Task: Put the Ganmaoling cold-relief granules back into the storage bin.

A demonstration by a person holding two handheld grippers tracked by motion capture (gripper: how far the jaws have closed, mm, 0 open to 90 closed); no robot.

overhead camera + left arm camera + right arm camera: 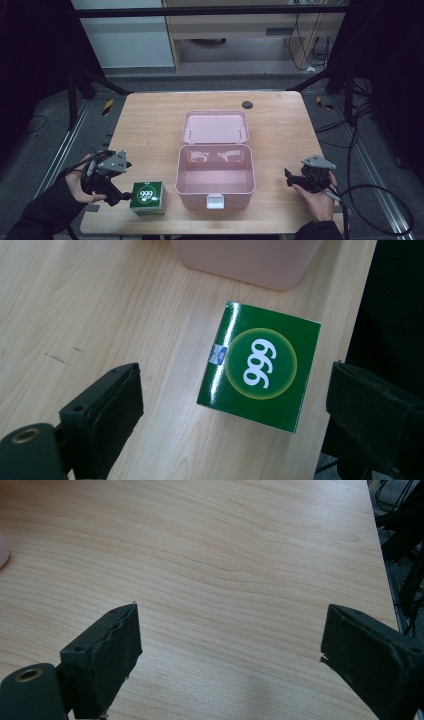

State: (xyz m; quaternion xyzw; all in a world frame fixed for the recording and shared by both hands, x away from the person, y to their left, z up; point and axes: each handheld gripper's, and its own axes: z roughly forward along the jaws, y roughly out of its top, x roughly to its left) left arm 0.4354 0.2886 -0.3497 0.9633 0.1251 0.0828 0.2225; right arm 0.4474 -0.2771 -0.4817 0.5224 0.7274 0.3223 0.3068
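A small green box marked "999" (pixel 147 197) (pixel 260 365) lies flat near the table's front edge, left of a pink case (pixel 214 175) whose lid (pixel 215 126) is thrown back. My left gripper (pixel 121 192) (pixel 235 410) is open just left of the box; in the left gripper view the box lies between and a little beyond the two jaws, untouched. My right gripper (pixel 289 177) (pixel 230 650) stands open over bare wood right of the case, with nothing between its jaws. The case looks empty inside.
The wooden table (pixel 150 125) has free surface at its left, right and back. A dark round grommet (pixel 247 104) sits at the back edge. Cables trail on the floor at the right (pixel 380 200). The case's corner (pixel 250 260) is just beyond the box.
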